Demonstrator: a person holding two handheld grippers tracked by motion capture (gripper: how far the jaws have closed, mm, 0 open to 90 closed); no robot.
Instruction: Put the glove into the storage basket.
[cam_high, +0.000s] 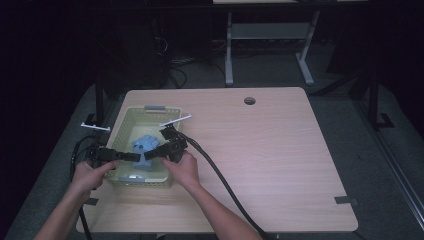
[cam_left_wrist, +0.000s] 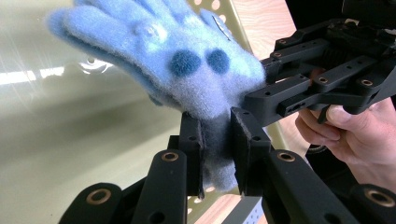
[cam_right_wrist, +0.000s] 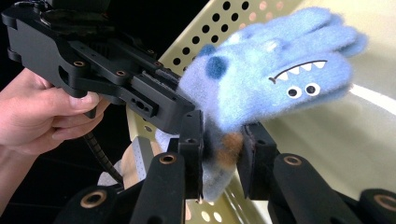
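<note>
The fuzzy blue glove is held over the basket on the worktop, cuff pinched by both left tongs and right tongs (soft, light, floppy; cuff grip judged best).

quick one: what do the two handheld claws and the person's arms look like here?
Both the left claw and right claw are matte black linkage frames with brass-coloured pivot pins and flat black pads. A thick black cable trails from the right one. Each carries a white bar. Forearms bare, no sleeves.
</note>
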